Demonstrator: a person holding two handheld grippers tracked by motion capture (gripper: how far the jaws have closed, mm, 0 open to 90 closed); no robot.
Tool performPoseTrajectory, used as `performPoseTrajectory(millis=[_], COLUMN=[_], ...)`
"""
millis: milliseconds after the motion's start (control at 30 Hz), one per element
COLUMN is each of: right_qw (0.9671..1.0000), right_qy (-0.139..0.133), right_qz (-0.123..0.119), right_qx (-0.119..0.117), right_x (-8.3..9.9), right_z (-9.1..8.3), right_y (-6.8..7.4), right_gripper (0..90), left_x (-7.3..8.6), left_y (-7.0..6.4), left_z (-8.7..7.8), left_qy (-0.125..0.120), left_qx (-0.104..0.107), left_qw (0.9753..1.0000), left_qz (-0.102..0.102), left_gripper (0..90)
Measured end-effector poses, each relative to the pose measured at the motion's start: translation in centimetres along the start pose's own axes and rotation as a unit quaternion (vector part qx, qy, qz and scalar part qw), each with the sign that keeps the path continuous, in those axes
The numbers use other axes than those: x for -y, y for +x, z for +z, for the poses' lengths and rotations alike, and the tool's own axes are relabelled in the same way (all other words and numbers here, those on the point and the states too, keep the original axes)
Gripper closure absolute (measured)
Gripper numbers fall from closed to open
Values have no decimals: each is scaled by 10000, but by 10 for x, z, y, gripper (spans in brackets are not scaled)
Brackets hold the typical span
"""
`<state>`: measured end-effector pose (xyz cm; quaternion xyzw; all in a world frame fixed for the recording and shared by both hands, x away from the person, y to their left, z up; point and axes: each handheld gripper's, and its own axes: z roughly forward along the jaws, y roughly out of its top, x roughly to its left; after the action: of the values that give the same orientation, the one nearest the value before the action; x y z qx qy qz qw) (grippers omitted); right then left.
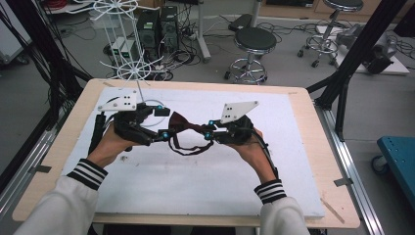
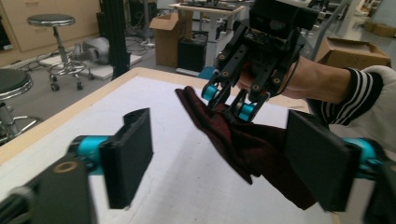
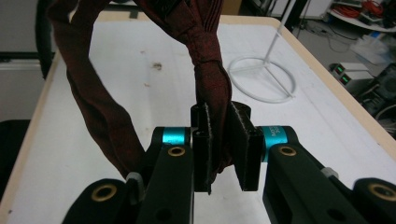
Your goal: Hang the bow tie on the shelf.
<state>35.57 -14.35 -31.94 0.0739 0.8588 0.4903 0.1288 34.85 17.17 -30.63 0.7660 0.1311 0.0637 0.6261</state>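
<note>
High view looks forward and down over the whole table (image 1: pixel 303 147); left gripper view faces across it toward the right gripper (image 2: pixel 229 105); right gripper view sits close behind its jaws; all share the dark red cloth (image 1: pixel 183 125).

Dark red bow tie (image 1: pixel 185 123), strap dangling, lifted above the table

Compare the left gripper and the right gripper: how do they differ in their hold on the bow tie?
The right gripper has its jaws shut on an end of the dark red bow tie, the cloth pinched between its pads. The left gripper has its jaws wide apart, with the bow tie lying against one pad and not clamped. In the high view the left gripper sits beside the white wire stand; the right gripper is farther from it. Both are hand-held above the white board.
</note>
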Motion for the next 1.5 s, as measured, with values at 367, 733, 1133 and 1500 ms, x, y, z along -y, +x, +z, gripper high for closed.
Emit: performPoseTrajectory(millis=[367, 733, 1133, 1500], right_qw=[9999, 9996, 9997, 9947], right_qy=[-11, -45, -186, -777], right_qz=[-168, -277, -143, 188], right_qx=[-8, -23, 80, 641], right_x=[-3, -5, -4, -3], right_z=[3, 5, 6, 2], right_y=[3, 4, 5, 8], right_gripper=[801, 798, 527, 6], left_x=[2, 2, 0, -1], left_y=[1, 2, 0, 0], left_z=[4, 2, 0, -6], left_qy=[282, 386, 399, 393], left_qx=[224, 323, 162, -12], left_qw=[9991, 9979, 9987, 9990], left_qz=[-204, -401, -266, -202], left_gripper=[500, 804, 815, 816])
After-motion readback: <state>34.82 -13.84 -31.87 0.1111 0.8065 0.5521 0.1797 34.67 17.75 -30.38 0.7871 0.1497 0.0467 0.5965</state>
